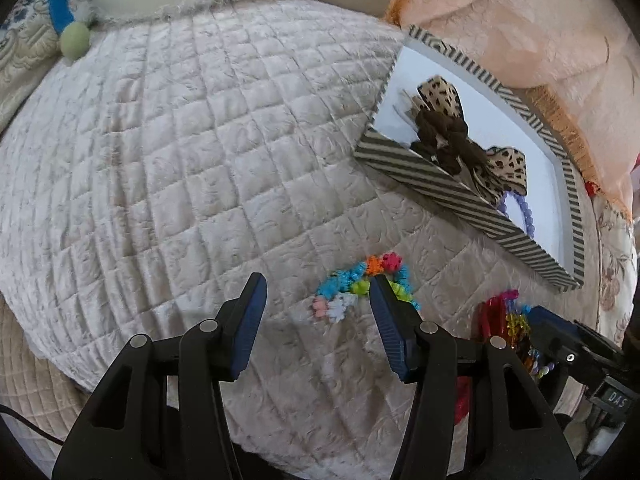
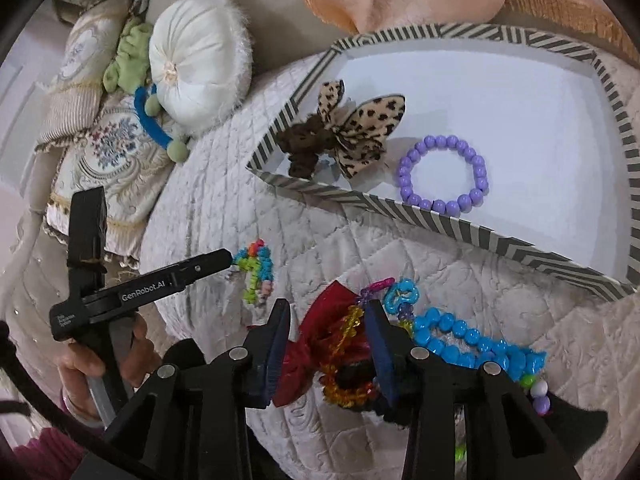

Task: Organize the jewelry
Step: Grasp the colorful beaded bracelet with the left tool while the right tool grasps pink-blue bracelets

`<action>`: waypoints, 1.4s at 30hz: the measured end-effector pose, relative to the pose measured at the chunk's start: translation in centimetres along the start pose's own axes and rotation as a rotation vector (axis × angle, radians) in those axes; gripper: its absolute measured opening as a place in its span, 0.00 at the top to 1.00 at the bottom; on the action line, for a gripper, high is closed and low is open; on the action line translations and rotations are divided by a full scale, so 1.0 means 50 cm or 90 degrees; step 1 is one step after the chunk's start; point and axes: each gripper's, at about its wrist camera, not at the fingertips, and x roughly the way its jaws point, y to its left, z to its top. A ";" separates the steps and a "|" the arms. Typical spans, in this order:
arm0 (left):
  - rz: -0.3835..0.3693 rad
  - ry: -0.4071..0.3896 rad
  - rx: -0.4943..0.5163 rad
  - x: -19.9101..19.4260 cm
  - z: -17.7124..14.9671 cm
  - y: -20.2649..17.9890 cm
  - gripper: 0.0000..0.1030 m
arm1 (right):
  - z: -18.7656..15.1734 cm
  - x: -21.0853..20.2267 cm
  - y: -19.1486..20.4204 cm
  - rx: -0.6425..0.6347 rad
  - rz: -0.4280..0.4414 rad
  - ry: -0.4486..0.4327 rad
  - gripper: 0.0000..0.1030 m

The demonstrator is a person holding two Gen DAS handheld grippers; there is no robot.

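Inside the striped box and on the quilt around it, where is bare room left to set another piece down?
The striped box has bare white floor right of the purple bead bracelet and behind it; its left corner holds the leopard-print bow scrunchie. The quilted cover is bare on the left. It is crowded by the red bow and blue bead string.

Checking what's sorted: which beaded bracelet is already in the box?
The purple bead bracelet, lying inside the striped box; the others lie on the quilt.

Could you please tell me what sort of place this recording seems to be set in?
Probably a bedroom: the work surface is a pale quilted bedspread, with a round white fringed cushion and an embroidered floral pillow beside it, and a peach plush blanket behind the striped cardboard tray.
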 end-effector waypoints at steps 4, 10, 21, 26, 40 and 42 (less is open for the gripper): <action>0.011 0.012 0.020 0.024 0.004 -0.018 0.48 | 0.007 0.029 -0.007 -0.005 -0.013 0.019 0.67; 0.000 0.006 0.001 0.042 0.017 -0.018 0.61 | 0.009 0.057 -0.016 -0.015 -0.017 0.024 0.84; -0.055 -0.051 0.008 -0.049 0.007 -0.008 0.95 | -0.017 -0.063 0.008 -0.019 0.051 -0.072 0.88; -0.049 -0.064 0.012 -0.079 0.000 -0.009 0.95 | -0.024 -0.111 0.034 -0.035 0.061 -0.105 0.88; 0.016 0.008 -0.006 0.031 -0.010 0.000 0.59 | 0.003 0.017 -0.018 0.043 0.033 -0.018 0.77; 0.014 -0.002 -0.005 0.033 -0.007 -0.007 0.60 | 0.014 0.037 -0.030 0.070 0.046 -0.011 0.77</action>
